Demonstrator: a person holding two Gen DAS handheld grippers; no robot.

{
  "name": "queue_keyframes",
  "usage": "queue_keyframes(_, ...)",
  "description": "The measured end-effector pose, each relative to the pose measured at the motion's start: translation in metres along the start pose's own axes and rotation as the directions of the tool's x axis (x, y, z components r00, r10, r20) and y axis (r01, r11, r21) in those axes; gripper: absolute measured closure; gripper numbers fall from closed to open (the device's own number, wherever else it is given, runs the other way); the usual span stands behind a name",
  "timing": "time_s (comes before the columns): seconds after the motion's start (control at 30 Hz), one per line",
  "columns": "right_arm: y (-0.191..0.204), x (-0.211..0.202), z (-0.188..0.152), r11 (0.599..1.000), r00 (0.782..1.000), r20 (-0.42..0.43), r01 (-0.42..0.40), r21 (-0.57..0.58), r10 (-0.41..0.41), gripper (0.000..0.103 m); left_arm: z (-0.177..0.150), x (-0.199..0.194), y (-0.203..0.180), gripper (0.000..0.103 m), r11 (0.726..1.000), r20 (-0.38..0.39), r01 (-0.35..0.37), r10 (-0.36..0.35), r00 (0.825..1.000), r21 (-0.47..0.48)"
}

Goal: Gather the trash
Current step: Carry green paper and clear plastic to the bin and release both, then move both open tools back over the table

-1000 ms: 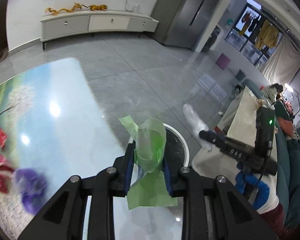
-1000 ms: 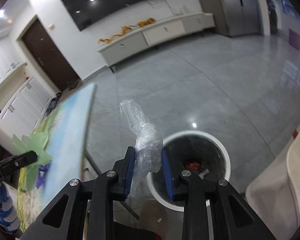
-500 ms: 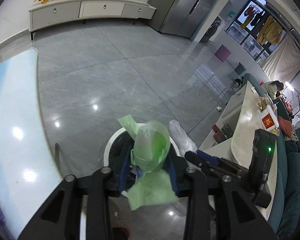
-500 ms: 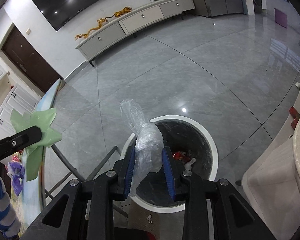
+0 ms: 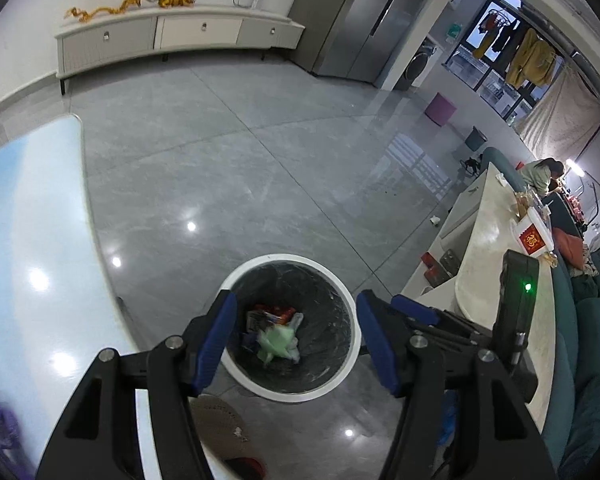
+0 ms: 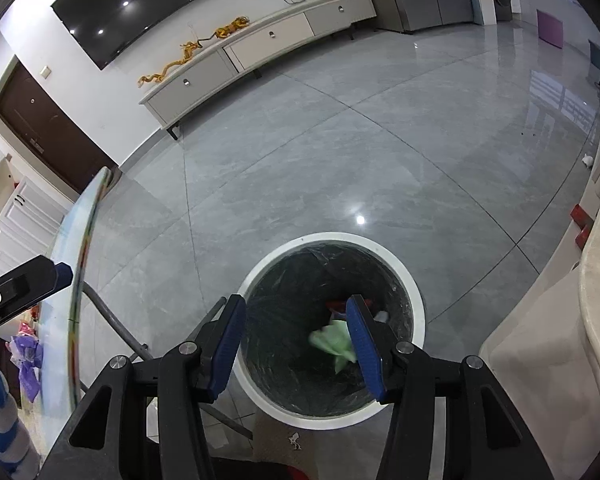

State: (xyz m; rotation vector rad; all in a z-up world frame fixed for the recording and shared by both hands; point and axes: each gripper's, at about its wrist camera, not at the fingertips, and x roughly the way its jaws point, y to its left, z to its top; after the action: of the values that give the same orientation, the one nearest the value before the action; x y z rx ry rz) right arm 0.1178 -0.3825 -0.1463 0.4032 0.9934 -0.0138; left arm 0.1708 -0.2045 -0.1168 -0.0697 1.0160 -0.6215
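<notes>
A round white-rimmed trash bin (image 5: 352, 340) with a black liner stands on the grey floor; it also shows in the right wrist view (image 6: 418, 312). A green plastic bag (image 5: 277, 342) lies inside it among other scraps, and shows blurred in the right wrist view (image 6: 332, 340). My left gripper (image 5: 296, 340) is open and empty above the bin. My right gripper (image 6: 296, 344) is open and empty above the bin too. The clear plastic bag is not clearly visible.
A glossy table (image 5: 32, 264) with a blue print lies to the left, with purple trash (image 5: 0, 428) on it, also seen in the right wrist view (image 6: 28, 360). A beige counter (image 5: 488, 272) and teal sofa (image 5: 588, 360) stand to the right. A TV cabinet (image 5: 180, 36) lines the far wall.
Both grippers opened over the bin. The green bag dropped from the left gripper into the bin; the clear bag left the right gripper.
</notes>
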Motion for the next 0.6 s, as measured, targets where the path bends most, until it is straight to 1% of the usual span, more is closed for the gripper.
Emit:
queue_keyframes(0.2, 0.031, -0.02, 0.004, 0.998, 0.999, 0.037, -0.02, -0.066, 0.022, 0.053, -0.006, -0.042, 0.008, 0.042, 1.0, 0.063, -0.03, 0.03, 0.998, 0.006)
queue_keyframes(0.37, 0.068, -0.041, 0.005, 0.989, 0.996, 0.071, -0.049, -0.139, 0.059, 0.053, -0.017, -0.085, 0.025, 0.043, 0.999, 0.12, -0.054, 0.055, 0.991, -0.011)
queue_keyframes(0.6, 0.13, -0.069, 0.004, 0.961, 0.987, 0.106, -0.087, -0.264, 0.119, 0.053, -0.042, -0.148, 0.064, 0.043, 0.993, 0.203, -0.096, 0.107, 0.973, -0.064)
